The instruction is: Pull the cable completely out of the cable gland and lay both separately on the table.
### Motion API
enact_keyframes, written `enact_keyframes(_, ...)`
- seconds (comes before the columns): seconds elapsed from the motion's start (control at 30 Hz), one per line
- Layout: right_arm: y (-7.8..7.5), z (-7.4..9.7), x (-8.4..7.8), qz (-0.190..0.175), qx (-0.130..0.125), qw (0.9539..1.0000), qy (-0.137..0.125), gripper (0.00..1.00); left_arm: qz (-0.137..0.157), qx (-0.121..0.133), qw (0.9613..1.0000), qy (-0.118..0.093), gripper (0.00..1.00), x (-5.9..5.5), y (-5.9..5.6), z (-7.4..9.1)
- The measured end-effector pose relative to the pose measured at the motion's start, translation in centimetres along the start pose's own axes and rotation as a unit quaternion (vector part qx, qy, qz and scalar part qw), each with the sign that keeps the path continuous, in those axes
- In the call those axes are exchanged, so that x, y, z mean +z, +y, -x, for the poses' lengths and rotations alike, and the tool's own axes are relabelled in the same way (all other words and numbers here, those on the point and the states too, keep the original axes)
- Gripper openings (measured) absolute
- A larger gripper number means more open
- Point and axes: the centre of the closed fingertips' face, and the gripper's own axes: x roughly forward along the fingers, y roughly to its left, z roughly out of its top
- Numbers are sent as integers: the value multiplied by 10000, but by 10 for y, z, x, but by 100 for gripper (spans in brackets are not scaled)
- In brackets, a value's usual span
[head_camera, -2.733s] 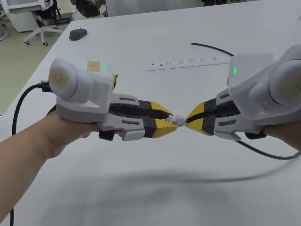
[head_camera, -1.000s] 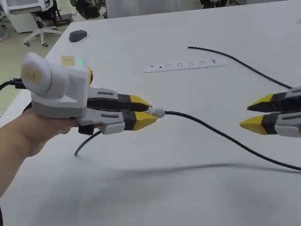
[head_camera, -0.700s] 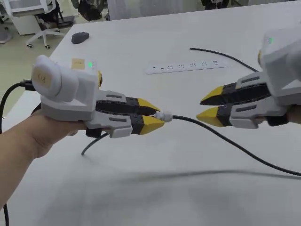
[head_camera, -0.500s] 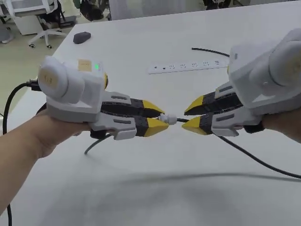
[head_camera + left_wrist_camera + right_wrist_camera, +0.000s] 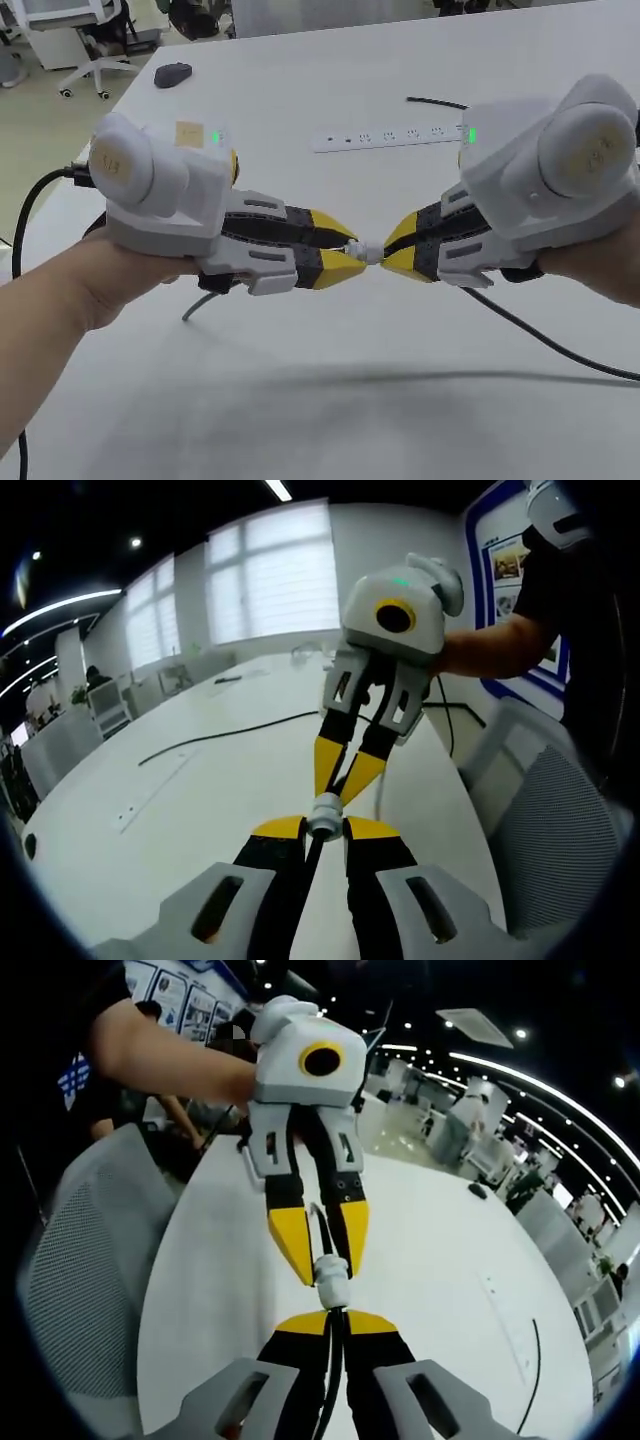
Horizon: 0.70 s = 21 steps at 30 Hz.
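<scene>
Right gripper [image 5: 390, 252] has swung back in to the cable gland [image 5: 364, 251], which hangs over the table's [image 5: 300, 400] near half, pinched in the left gripper's [image 5: 350, 255] jaws. Right jaws look clamped on the cable [image 5: 540, 340] just beside it. I'd hold the left steady and pull straight along the cable, no twisting, or it'll probably bind.

- My left gripper [image 5: 352, 256]: white shell, black jaws, yellow tips; green light [image 5: 214, 138] beside tan sticker [image 5: 188, 134], black lead [image 5: 40, 200] behind it.
- My right gripper [image 5: 392, 250]: same colours.
- Dark top [image 5: 560, 590], short-sleeved I think.
</scene>
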Motion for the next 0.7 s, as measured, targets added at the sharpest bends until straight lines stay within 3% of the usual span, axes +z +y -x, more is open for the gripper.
enact_keyframes(0.1, -3, 5, 0, -143, -87, 9998, -50, 0, -16, 34, 10000, -70, 15, 2, 1, 1)
enact_keyframes(0.3, -20, 21, -21, -493, -451, 9977, 72, 0, -20, 242, 9996, -170, 15, 5, 10, 13)
enact_keyframes(0.47, -36, 39, -45, -757, -824, 9935, 197, 0, 93, 349, 9987, -372, 15, 7, 14, 22)
enact_keyframes(0.57, -44, 50, -69, -782, -1081, 9897, 528, 0, 80, 450, 9983, -351, 15, 2, 17, 29)
enact_keyframes(0.7, -54, 68, -88, -1121, -1286, 9842, 478, 0, 176, 555, 9976, -385, 15, -2, 21, 39)
